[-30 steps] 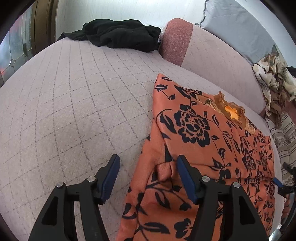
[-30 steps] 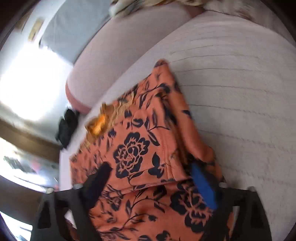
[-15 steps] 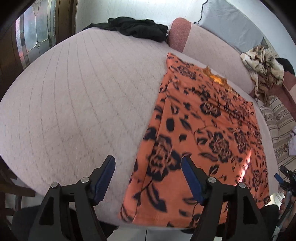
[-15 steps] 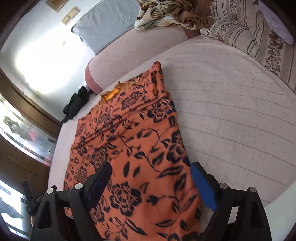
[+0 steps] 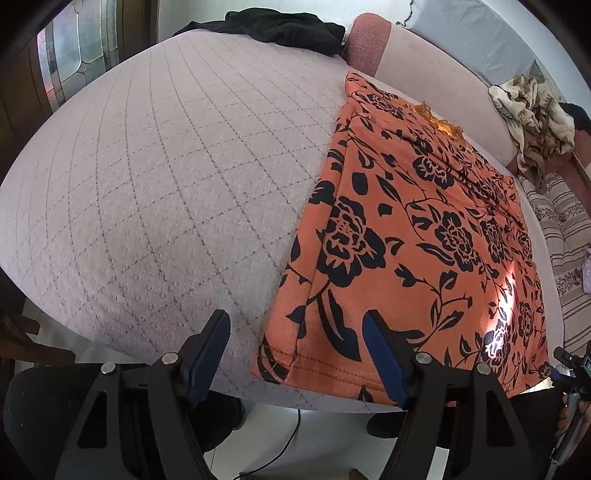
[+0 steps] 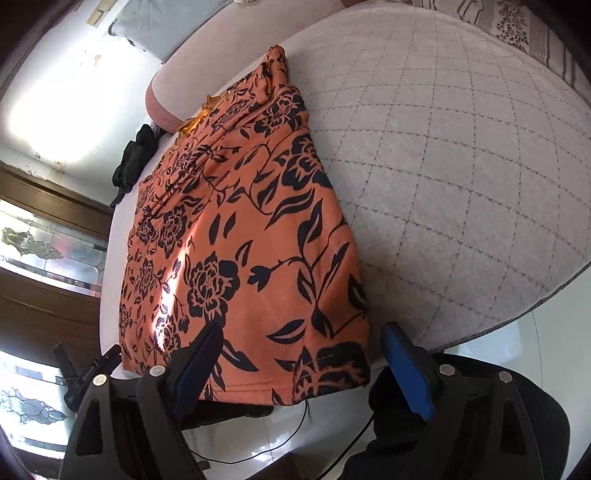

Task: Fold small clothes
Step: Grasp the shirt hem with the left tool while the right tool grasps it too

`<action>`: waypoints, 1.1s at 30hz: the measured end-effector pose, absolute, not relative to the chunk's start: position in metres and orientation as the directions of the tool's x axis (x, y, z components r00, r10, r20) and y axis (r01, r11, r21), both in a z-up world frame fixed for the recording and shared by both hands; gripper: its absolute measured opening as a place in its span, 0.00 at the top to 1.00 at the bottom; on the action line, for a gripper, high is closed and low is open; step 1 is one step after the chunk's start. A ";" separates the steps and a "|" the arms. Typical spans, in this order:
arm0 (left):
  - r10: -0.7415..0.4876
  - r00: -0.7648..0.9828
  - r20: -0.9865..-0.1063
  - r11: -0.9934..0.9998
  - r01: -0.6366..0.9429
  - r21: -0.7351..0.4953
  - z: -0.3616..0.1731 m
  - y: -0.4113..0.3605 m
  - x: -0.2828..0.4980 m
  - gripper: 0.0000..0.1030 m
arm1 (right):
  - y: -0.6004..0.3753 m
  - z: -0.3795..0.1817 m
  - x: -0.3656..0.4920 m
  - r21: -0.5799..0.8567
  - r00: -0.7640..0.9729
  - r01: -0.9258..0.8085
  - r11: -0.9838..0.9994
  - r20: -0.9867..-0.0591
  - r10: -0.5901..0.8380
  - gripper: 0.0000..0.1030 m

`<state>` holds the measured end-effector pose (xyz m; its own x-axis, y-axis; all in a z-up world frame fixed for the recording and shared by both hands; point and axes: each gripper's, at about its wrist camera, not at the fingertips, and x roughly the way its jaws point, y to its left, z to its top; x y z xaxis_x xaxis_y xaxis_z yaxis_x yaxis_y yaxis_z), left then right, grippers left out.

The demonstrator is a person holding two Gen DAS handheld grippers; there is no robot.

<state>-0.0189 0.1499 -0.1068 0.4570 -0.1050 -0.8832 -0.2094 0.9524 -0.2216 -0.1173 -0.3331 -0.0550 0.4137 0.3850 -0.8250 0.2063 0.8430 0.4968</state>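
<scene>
An orange garment with a black flower print [image 5: 424,236] lies flat and lengthwise on the pale quilted bed [image 5: 155,177]; its hem hangs over the near edge. It also shows in the right wrist view [image 6: 236,236]. My left gripper [image 5: 297,354] is open and empty, just in front of the hem's left corner. My right gripper [image 6: 301,363] is open and empty, in front of the hem's right corner. Neither touches the cloth.
A black garment [image 5: 280,27] lies at the bed's far end beside a pink bolster [image 5: 369,40]. A patterned beige cloth [image 5: 535,110] is heaped on the right by striped bedding [image 5: 569,236]. White floor with a cable [image 6: 280,443] lies below the bed edge.
Both grippers have pulled back from the garment's middle toward the near bed edge. The garment now lies stretched flat; earlier its fold was bunched between the fingers.
</scene>
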 end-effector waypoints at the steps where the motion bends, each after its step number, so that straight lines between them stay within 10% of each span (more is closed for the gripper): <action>1: -0.102 0.447 -0.889 0.953 -0.211 -0.216 -0.109 0.150 -0.017 0.28 | -0.331 -0.055 -0.117 0.493 0.410 0.206 0.845 -0.828 0.383 0.14; 24: -0.063 0.445 -0.894 0.970 -0.183 -0.159 -0.115 0.142 -0.022 0.42 | -0.332 -0.068 -0.113 0.398 0.348 0.260 0.880 -0.889 0.299 0.24; 25: -0.059 0.446 -0.893 0.971 -0.182 -0.154 -0.115 0.140 -0.022 0.43 | -0.332 -0.068 -0.113 0.405 0.346 0.254 0.878 -0.886 0.308 0.27; 27: -0.059 0.446 -0.893 0.973 -0.173 -0.151 -0.114 0.140 -0.021 0.81 | -0.334 -0.071 -0.113 0.417 0.334 0.253 0.873 -0.884 0.326 0.73; 33: -0.116 0.495 -0.861 0.946 -0.209 -0.247 -0.094 0.158 -0.025 0.87 | -0.355 -0.055 -0.124 0.489 0.422 0.277 0.827 -0.835 0.352 0.92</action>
